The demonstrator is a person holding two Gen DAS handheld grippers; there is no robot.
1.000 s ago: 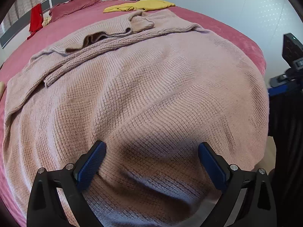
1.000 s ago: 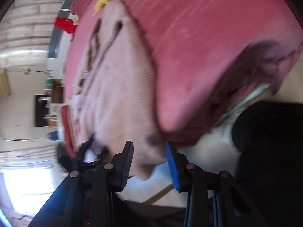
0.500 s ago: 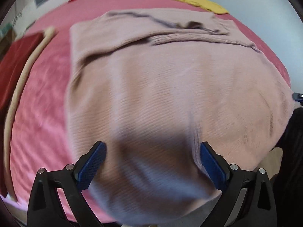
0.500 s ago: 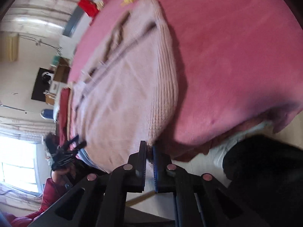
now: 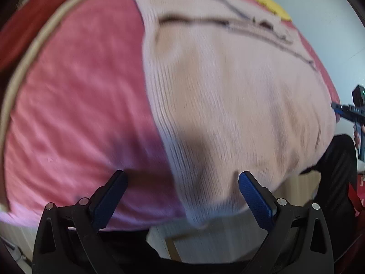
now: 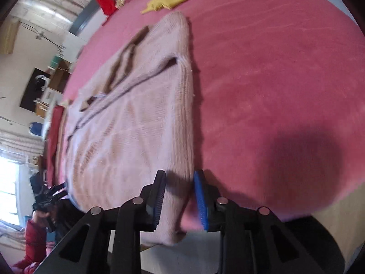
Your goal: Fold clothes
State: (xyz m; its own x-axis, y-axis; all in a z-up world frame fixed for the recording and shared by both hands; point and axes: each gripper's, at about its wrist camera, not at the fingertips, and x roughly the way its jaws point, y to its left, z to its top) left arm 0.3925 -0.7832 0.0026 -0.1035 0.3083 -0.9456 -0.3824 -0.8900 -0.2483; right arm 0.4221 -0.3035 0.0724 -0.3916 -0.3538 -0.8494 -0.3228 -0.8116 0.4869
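Pink knit sweater (image 5: 228,96) flat on bed (image 5: 75,105), left gripper (image 5: 182,196) spread over its hem corner, right gripper (image 6: 179,199) opening, sweater edge between jaws.

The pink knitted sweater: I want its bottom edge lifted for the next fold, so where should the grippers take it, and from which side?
Probably at the two hem corners of the sweater, coming from the near bed edge, where the hem overhangs and hangs free. The right gripper, jaws opening, already straddles one corner; the left gripper stands open around the other.
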